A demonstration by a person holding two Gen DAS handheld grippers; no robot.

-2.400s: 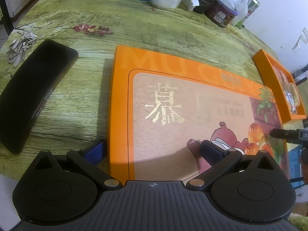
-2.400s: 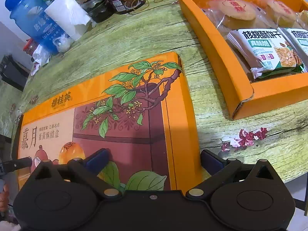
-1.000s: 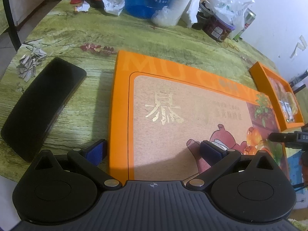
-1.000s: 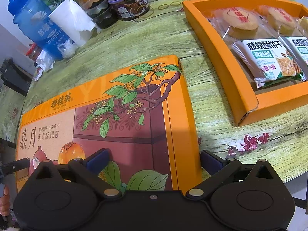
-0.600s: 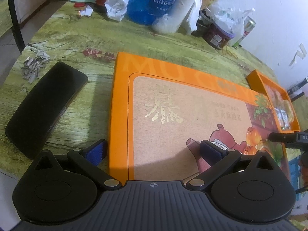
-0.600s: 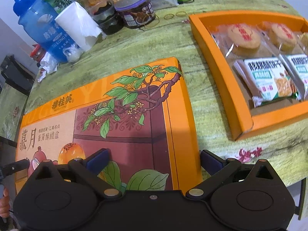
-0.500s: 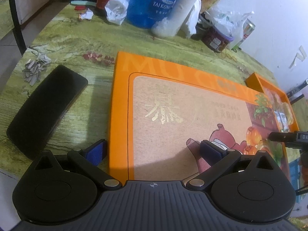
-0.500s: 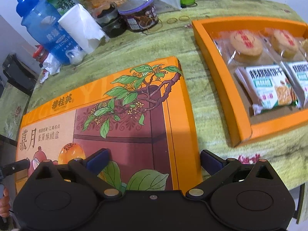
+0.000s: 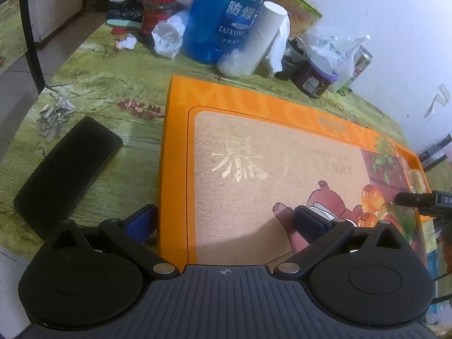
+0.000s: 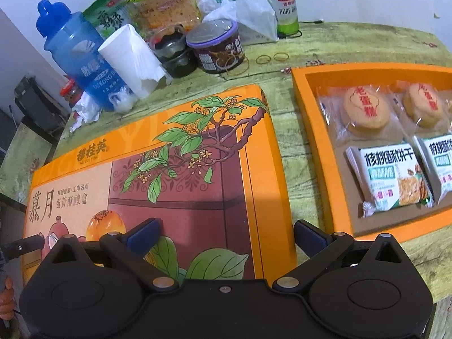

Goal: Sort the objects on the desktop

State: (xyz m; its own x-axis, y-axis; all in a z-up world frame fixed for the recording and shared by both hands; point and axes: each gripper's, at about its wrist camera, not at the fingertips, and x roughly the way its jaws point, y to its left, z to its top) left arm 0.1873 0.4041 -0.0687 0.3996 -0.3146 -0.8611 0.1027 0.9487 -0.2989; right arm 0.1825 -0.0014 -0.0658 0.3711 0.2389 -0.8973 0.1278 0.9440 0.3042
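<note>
A large orange gift-box lid (image 9: pixel 271 166) with gold characters and a leaf print (image 10: pixel 180 166) is held above the green table. My left gripper (image 9: pixel 224 221) is shut on its left corner, one finger under the edge and one on top. My right gripper (image 10: pixel 226 234) is shut on its right corner the same way. The open orange box base (image 10: pixel 313 132) with wrapped pastries (image 10: pixel 364 111) and biscuit packs (image 10: pixel 392 175) lies on the table to the right of the lid.
A black phone (image 9: pixel 67 175) and a pile of seed shells (image 9: pixel 55 113) lie left of the lid. At the back stand a blue water bottle (image 10: pixel 82 56), a paper roll (image 10: pixel 132 59), jars (image 10: pixel 216 46), bags and a beer can (image 10: pixel 286 0).
Both grippers have lifted the lid and tilted it up. The table and the box base have dropped lower in view, and more of the back clutter shows.
</note>
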